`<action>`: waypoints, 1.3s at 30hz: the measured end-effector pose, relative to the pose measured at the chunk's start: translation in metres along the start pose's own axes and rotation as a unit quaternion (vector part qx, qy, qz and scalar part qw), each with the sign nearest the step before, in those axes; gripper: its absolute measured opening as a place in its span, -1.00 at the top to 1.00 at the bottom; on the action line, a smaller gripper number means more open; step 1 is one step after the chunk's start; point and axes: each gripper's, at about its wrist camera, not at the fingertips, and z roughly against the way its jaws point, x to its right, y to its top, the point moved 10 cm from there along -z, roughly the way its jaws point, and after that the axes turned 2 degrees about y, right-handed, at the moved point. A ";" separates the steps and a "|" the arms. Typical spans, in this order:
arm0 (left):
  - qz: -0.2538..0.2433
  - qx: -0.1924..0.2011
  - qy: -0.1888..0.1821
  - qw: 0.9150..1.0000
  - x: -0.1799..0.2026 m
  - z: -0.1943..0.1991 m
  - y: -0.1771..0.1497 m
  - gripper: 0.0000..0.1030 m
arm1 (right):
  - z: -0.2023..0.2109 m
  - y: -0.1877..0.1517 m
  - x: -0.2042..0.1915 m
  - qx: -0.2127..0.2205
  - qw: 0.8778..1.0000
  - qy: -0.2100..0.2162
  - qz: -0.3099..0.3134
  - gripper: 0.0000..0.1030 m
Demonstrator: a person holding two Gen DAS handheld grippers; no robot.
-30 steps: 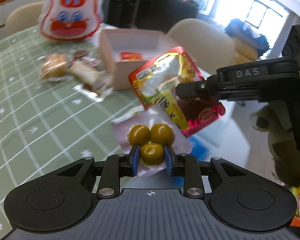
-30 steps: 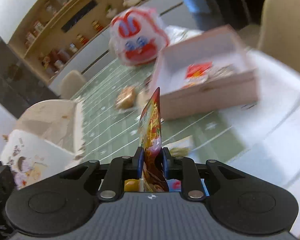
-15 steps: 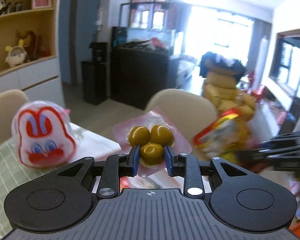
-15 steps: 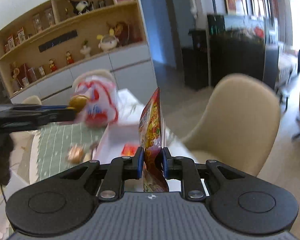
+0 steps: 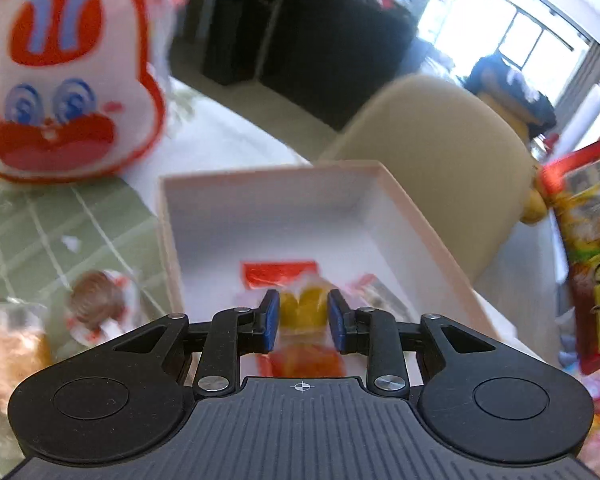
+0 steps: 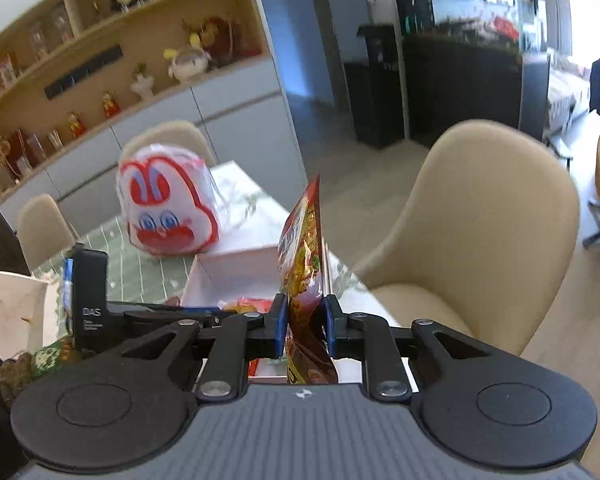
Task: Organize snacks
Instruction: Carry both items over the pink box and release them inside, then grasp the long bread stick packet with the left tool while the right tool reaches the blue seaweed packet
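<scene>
My left gripper hangs over the pink open box, jaws slightly parted, with the yellow-ball snack packet blurred between and below the pads; whether it is still held I cannot tell. A red packet lies in the box. My right gripper is shut on a red and yellow snack bag, held upright to the right of the box. That bag shows at the right edge of the left wrist view. The left gripper shows in the right wrist view.
A white and red rabbit-face bag stands on the green checked tablecloth behind the box. Wrapped pastries lie left of the box. A beige chair stands beyond the table edge. A white paper bag is at the left.
My left gripper swung down from pointing at the room to above the box, and the yellow-ball packet now sits lower between wider pads. The right gripper stayed raised with its bag.
</scene>
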 end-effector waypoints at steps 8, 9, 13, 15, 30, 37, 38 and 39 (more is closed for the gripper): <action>0.052 0.060 -0.020 0.997 -0.008 0.081 -0.030 0.44 | -0.109 -0.011 -0.026 -0.066 0.995 0.041 -0.055 0.64; 0.057 0.054 -0.022 0.997 -0.008 0.087 -0.042 0.44 | -0.125 -0.014 -0.031 -0.075 0.993 0.053 -0.070 0.64; 0.068 0.017 -0.023 0.997 -0.010 0.099 -0.089 0.43 | -0.166 -0.027 -0.045 -0.091 0.986 0.098 -0.102 0.63; 0.066 0.007 0.001 0.998 -0.018 0.102 -0.105 0.44 | -0.170 -0.031 -0.041 -0.082 0.990 0.069 -0.092 0.42; 0.124 0.013 0.072 0.990 -0.057 0.110 -0.121 0.44 | -0.055 -0.120 -0.064 -0.015 0.990 0.008 0.143 -0.11; 0.160 0.011 0.107 0.981 -0.087 0.074 -0.062 0.44 | -0.059 -0.182 -0.070 -0.062 0.992 0.015 0.113 -0.11; 0.162 0.002 0.114 0.980 -0.091 0.067 -0.056 0.44 | -0.058 -0.188 -0.069 -0.064 0.992 0.014 0.107 -0.11; 0.162 -0.010 0.121 0.979 -0.094 0.058 -0.052 0.44 | -0.058 -0.192 -0.067 -0.065 0.992 0.011 0.103 -0.11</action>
